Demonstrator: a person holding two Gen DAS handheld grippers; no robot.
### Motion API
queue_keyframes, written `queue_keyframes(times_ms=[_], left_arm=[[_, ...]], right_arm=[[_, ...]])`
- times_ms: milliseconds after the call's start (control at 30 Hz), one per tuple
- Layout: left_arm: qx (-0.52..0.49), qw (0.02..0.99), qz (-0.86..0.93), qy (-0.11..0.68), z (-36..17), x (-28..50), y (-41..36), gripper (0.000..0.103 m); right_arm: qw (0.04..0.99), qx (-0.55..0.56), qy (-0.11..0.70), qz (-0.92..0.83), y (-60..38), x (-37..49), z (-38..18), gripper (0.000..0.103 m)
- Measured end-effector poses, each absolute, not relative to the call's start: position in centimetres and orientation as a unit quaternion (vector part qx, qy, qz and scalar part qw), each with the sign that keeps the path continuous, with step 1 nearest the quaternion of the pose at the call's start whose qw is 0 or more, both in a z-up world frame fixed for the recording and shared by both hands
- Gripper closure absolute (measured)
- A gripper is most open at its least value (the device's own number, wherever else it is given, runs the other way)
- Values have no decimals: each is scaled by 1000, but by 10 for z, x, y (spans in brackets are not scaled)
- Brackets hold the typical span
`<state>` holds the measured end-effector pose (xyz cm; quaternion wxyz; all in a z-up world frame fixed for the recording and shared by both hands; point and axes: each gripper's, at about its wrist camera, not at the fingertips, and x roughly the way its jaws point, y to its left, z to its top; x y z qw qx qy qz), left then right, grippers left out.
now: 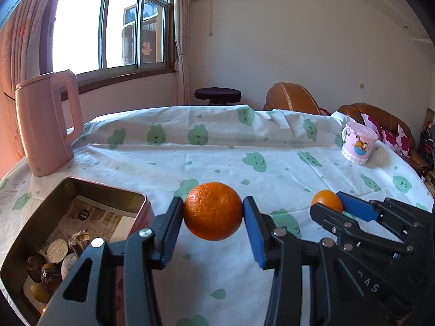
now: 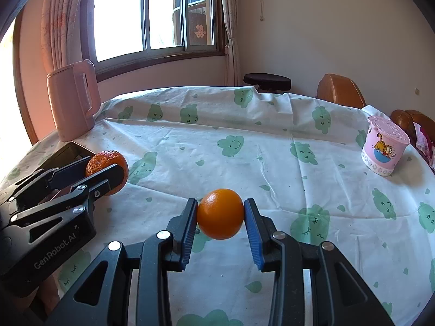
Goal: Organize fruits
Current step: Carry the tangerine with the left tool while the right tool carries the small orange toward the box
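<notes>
1. Centre of the counter is bare cloth, open from the tools to the far edge.
2. Far left: pink kettle stands upright near the counter edge and blocks that corner.
3. Near left: open tin with snacks inside, just beside the left tool, which grips a rough orange.
4. Right tool, clamped on a smooth orange, sits close beside the left tool; little room between them.
5. Far right: pink lidded cup, well apart from both.

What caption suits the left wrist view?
Left tool holds an orange beside an open tin; right tool grips a smaller orange.
</notes>
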<state>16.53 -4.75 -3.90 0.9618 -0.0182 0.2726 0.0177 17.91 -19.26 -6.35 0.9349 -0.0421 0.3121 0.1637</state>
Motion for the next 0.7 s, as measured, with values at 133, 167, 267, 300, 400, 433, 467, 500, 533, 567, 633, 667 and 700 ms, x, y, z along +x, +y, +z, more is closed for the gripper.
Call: queue_keyframes(times_ms=[133,167,267,300,400,433,467,500,533,567,633,667,700], left_arm=[[-16,963,20,267,-38,164,-48,56],[-16,964,20,265,-37,163,-48,56],[-16,965,22,261,-37,162,-48,56],[-15,965,22,259,-36,161,-48,56],[-14,967,24,255,-35,159,-48,56],[-14,967,24,253,-35,159,-48,56],[-13,968,25,251,-35,158,-49,56],[-12,968,25,249,-34,157,-49,56],[-12,968,26,247,-34,157,-49,56],[-11,969,27,246,-34,156,-49,56],[-10,970,28,242,-33,155,-49,56],[-10,970,28,240,-32,154,-49,56],[-9,971,29,239,-32,153,-49,56]], right_arm=[[940,-35,296,165,-196,174,-60,66],[941,-35,293,165,-197,173,-59,66],[944,-34,284,164,-197,170,-57,66],[945,-34,281,164,-198,169,-56,66],[947,-35,273,164,-198,166,-55,66],[948,-35,271,163,-198,165,-54,66],[949,-35,269,163,-199,164,-54,66],[949,-35,266,162,-199,164,-53,66],[950,-35,264,162,-199,163,-53,66],[951,-35,263,162,-199,162,-52,66],[952,-34,259,161,-200,162,-51,66],[952,-34,257,161,-200,161,-51,66],[953,-34,256,160,-200,160,-51,66]])
